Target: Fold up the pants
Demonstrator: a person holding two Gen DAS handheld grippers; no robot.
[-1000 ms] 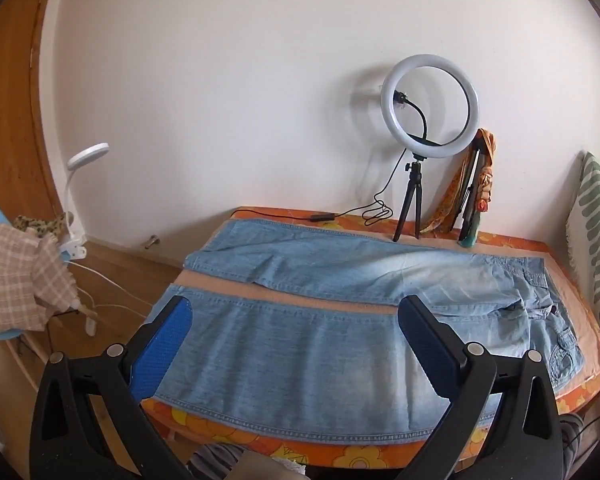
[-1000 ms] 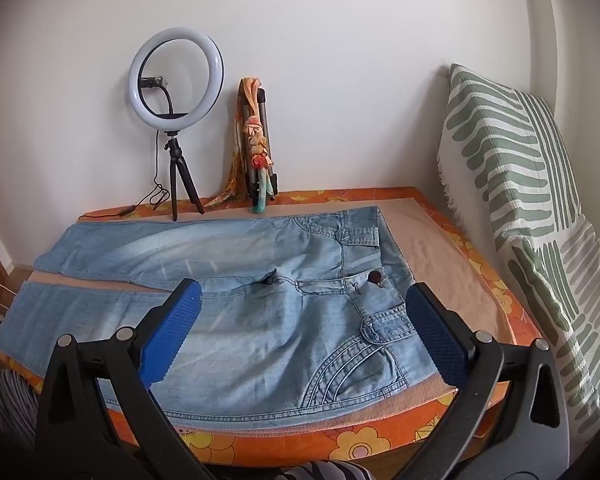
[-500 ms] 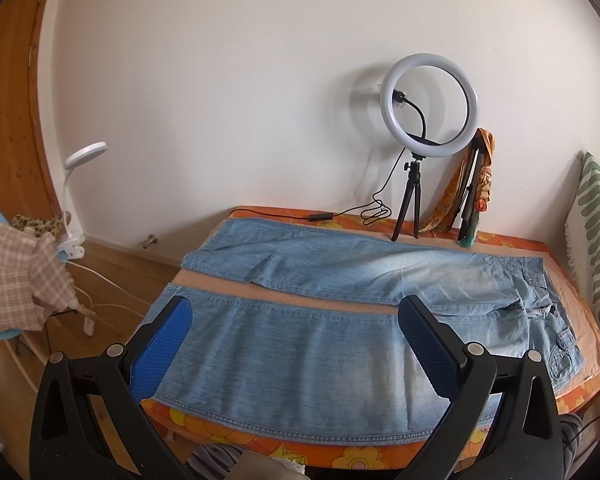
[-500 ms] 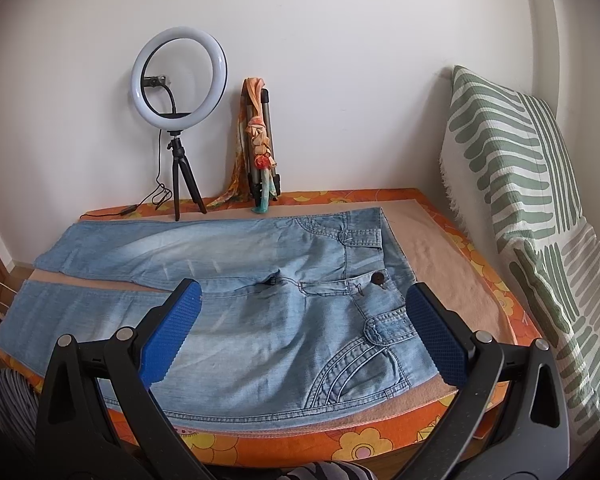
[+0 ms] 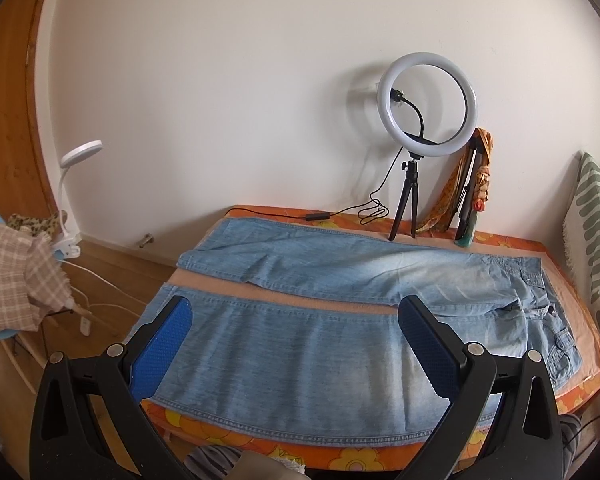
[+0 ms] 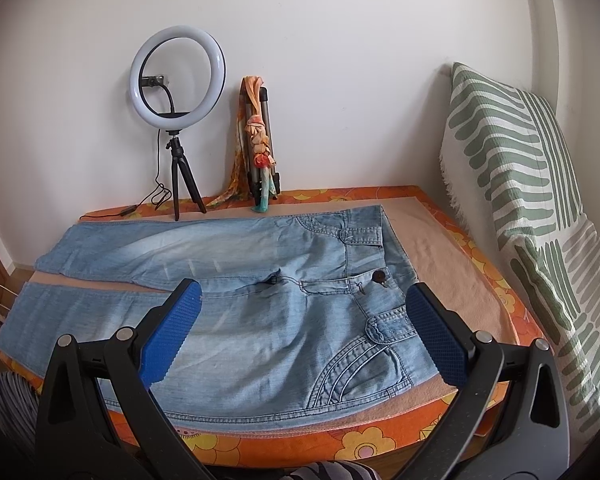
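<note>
My left tongs (image 5: 294, 338) wide open, empty, low centre of frame, hovering above near leg of pants (image 5: 300, 360). My right tongs (image 6: 304, 322) also spread wide, gripping nothing, above hip and pocket area. Pants (image 6: 260, 320) lie flat, unfolded, on bed (image 6: 452, 280) with orange flowered cover; legs run to frame left, waistband to right. Ring light (image 6: 177, 74) on tripod upper left by wall. Green striped cushion (image 6: 532, 208) at right edge.
</note>
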